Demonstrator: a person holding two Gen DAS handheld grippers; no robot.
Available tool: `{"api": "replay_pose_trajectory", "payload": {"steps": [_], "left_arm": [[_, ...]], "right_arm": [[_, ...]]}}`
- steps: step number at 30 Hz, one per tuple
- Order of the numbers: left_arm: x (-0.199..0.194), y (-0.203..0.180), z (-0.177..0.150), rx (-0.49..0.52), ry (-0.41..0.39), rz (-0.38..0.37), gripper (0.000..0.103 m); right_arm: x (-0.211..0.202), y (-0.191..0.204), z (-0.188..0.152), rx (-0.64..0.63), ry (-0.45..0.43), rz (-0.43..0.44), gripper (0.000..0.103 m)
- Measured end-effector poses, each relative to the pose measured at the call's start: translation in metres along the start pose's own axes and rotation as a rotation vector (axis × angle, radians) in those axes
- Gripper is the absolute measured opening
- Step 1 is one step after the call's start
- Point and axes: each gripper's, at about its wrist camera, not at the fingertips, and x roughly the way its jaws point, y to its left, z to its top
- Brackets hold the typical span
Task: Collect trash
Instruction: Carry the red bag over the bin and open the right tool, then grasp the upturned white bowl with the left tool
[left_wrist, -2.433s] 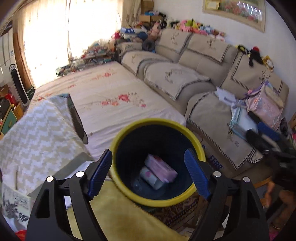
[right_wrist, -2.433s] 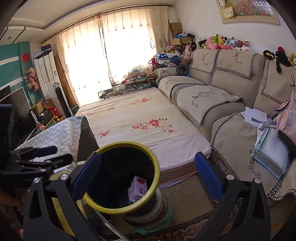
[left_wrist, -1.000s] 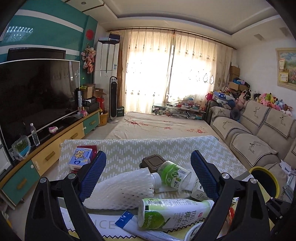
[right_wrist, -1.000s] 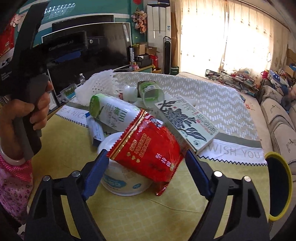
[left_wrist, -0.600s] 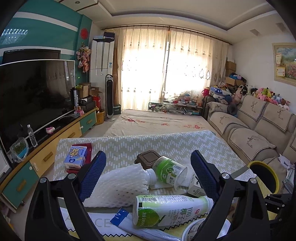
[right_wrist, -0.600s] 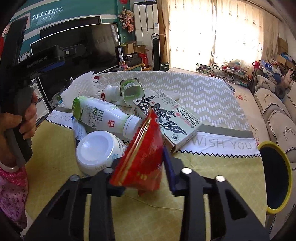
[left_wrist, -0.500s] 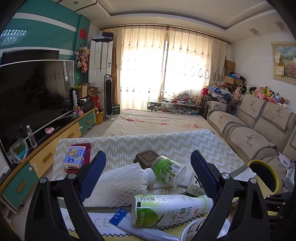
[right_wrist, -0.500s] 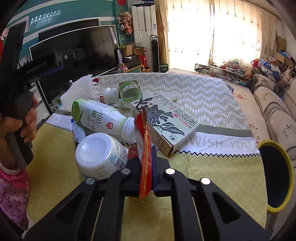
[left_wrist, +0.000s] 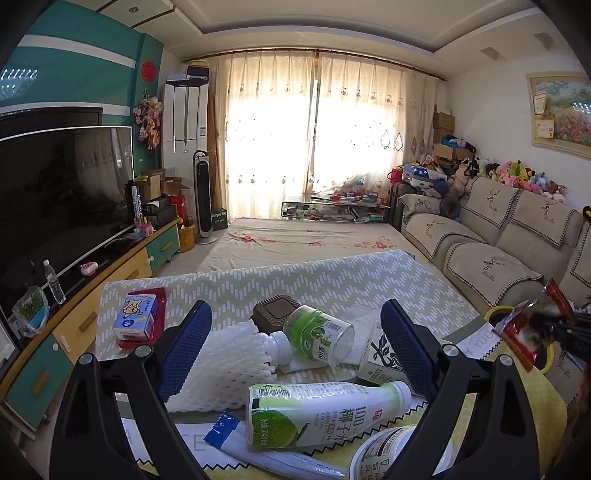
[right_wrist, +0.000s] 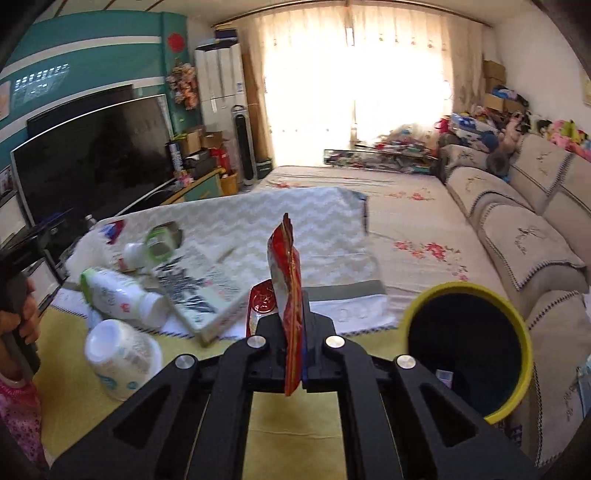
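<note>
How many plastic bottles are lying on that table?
3. A coconut-drink bottle lies nearest, a clear green-labelled bottle behind it, and a white-capped bottle in foam netting to its left. Clutter may hide more.

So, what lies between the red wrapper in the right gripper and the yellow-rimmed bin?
Only bare tablecloth, in the right wrist view; red wrapper, bin.

green-and-white bottle lying on the table says "100" and "245ml" – cloth edge maybe "YOU", partly hidden
</note>
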Motion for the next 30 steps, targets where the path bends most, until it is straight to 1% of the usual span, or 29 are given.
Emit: {"api": "replay_pose_trajectory", "payload": {"steps": [2,6,11,13,14,16,17,18,19,20,21,26,29,30], "left_arm": [[0.000,-0.001,0.000,0.002,0.002,-0.011,0.092],[0.003,-0.003,-0.003,0.008,0.012,-0.028,0.092],[0.006,-0.007,-0.005,0.020,0.024,-0.029,0.092],[0.007,-0.008,-0.005,0.023,0.028,-0.030,0.092],[0.007,-0.008,-0.005,0.024,0.029,-0.031,0.092],[0.008,-0.009,-0.005,0.028,0.033,-0.032,0.092],[0.009,-0.009,-0.006,0.029,0.034,-0.033,0.092],[0.009,-0.009,-0.006,0.031,0.036,-0.035,0.092],[0.010,-0.010,-0.006,0.033,0.037,-0.036,0.092],[0.010,-0.011,-0.006,0.035,0.039,-0.037,0.092],[0.010,-0.011,-0.006,0.038,0.039,-0.038,0.092],[0.010,-0.014,-0.008,0.047,0.039,-0.046,0.092],[0.009,-0.017,-0.008,0.054,0.039,-0.057,0.092],[0.009,-0.017,-0.009,0.054,0.039,-0.062,0.092]], "right_arm": [[0.003,-0.034,0.000,0.044,0.002,-0.096,0.003],[0.019,-0.090,-0.006,0.101,0.043,-0.241,0.004],[0.049,-0.142,-0.021,0.153,0.126,-0.360,0.004],[0.061,-0.156,-0.027,0.165,0.158,-0.387,0.005],[0.067,-0.162,-0.029,0.170,0.174,-0.398,0.007],[0.075,-0.171,-0.032,0.173,0.191,-0.418,0.007],[0.080,-0.174,-0.034,0.173,0.202,-0.425,0.012],[0.083,-0.178,-0.035,0.178,0.205,-0.432,0.021],[0.085,-0.181,-0.035,0.181,0.204,-0.441,0.028],[0.086,-0.183,-0.036,0.182,0.206,-0.449,0.042],[0.088,-0.186,-0.036,0.185,0.207,-0.452,0.048],[0.080,-0.186,-0.033,0.204,0.161,-0.470,0.052],[0.061,-0.177,-0.027,0.250,0.074,-0.425,0.054],[0.054,-0.172,-0.024,0.258,0.038,-0.410,0.057]]}}
